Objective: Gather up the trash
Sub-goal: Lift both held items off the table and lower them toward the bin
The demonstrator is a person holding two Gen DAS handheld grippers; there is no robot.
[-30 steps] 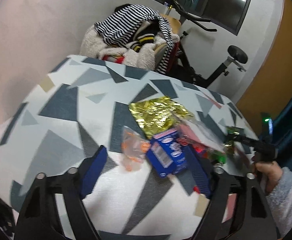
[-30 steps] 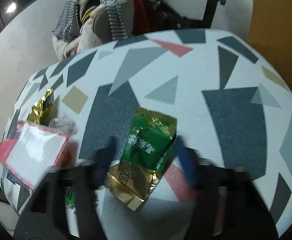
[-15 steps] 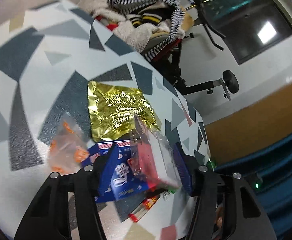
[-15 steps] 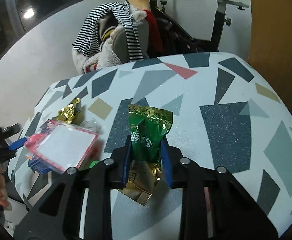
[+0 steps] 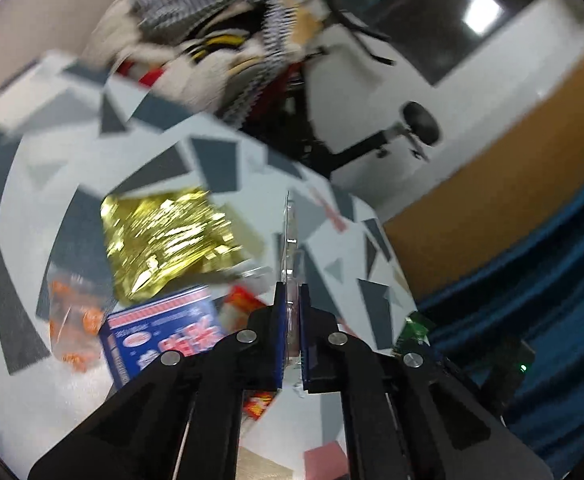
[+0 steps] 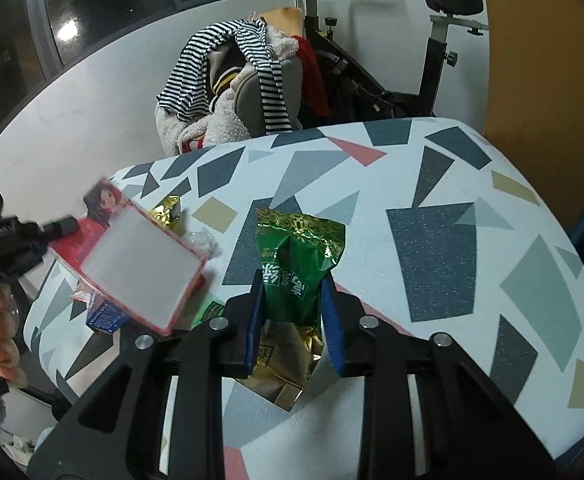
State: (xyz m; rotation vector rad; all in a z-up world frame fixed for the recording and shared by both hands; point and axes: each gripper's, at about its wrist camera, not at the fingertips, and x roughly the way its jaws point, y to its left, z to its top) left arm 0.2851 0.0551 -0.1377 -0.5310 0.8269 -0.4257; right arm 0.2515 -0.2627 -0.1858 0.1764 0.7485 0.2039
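Note:
My left gripper (image 5: 292, 300) is shut on a flat clear-fronted red package (image 5: 291, 240), seen edge-on; in the right wrist view the same package (image 6: 136, 264) is lifted above the table's left side, held by the left gripper (image 6: 58, 227). My right gripper (image 6: 292, 296) is shut on a green and gold snack bag (image 6: 296, 264) and holds it over the table. On the patterned table (image 5: 32, 208) lie a gold foil wrapper (image 5: 164, 236), a blue box (image 5: 160, 332) and a clear bag with orange pieces (image 5: 72, 320).
A chair piled with striped and fleecy clothes (image 6: 236, 80) stands behind the table, with an exercise bike (image 6: 412, 60) beside it. A blue curtain (image 5: 532, 300) hangs at the right. The table's (image 6: 452, 220) right half holds nothing but its cloth.
My left gripper closed on the red package and lifted it off the pile. My right gripper closed on the green bag and raised it off the table.

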